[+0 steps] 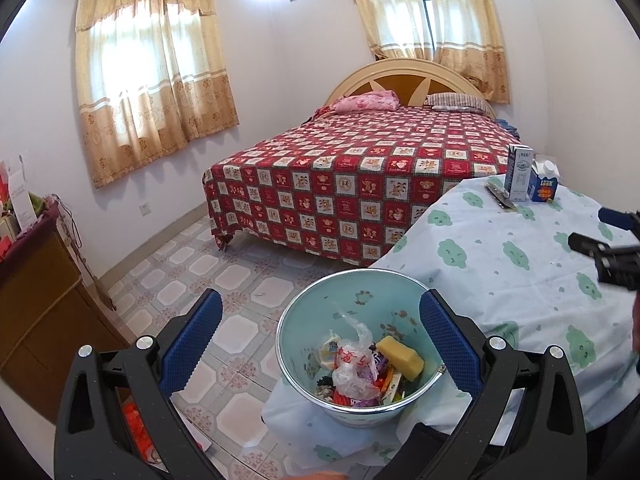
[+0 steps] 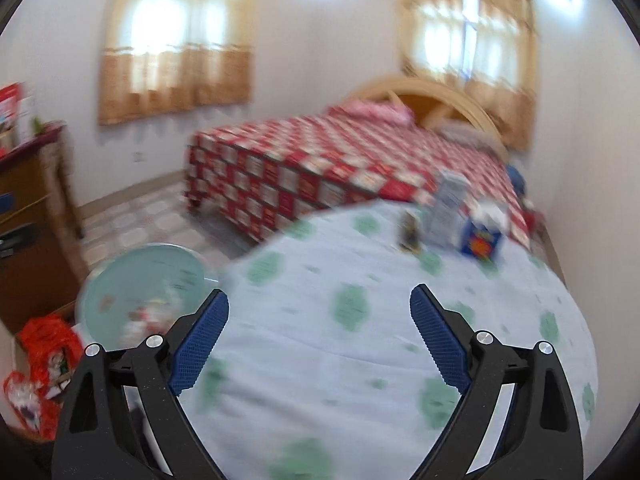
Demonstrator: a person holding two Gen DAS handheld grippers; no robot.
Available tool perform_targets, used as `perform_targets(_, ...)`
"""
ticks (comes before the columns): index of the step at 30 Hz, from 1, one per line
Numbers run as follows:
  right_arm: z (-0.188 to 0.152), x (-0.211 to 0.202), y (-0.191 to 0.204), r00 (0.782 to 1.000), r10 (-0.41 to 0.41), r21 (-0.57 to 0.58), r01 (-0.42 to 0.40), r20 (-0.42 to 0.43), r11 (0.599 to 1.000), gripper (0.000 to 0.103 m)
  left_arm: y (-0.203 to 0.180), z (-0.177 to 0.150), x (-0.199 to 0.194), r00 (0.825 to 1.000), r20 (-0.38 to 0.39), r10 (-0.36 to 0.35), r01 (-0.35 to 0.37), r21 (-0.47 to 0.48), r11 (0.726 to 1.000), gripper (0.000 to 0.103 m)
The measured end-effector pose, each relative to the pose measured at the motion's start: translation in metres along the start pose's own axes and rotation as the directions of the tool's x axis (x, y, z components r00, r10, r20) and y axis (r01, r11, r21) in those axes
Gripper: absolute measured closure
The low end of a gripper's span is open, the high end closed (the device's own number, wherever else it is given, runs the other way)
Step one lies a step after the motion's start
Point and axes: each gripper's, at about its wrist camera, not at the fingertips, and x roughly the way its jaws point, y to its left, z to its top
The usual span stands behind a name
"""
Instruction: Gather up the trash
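Note:
A light-blue pail [image 1: 372,298] stands low beside the table, holding a yellow block [image 1: 400,354], a crumpled clear bag [image 1: 352,364] and wrappers. My left gripper [image 1: 320,298] hangs open just above it, its right finger overlapping the pail's rim. On the table's far end stand a milk carton [image 1: 518,172], a blue snack box [image 1: 542,190] and a dark wrapper strip [image 1: 500,198]. My right gripper [image 2: 320,294] is open and empty over the cloud-print tablecloth [image 2: 320,360]. The carton [image 2: 448,212], box [image 2: 480,240] and wrapper [image 2: 410,234] lie ahead of it, blurred, and the pail [image 2: 148,292] is at its left.
A bed with a red checked cover [image 1: 360,184] fills the back of the room. A wooden cabinet [image 1: 36,300] stands at the left wall, with red plastic bags [image 2: 44,352] on the floor by it. Tiled floor [image 1: 224,272] lies between the bed and the pail.

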Motion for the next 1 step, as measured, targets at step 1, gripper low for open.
perform_targets(1,0.0006,0.0144,-0.0219,0.998,-0.041,0.036,0.042,-0.042,0.998,0.012,0.0004,-0.0004,0.0006,1.0,-0.003,0.001,-0.001,-0.004,1.0,0.006)
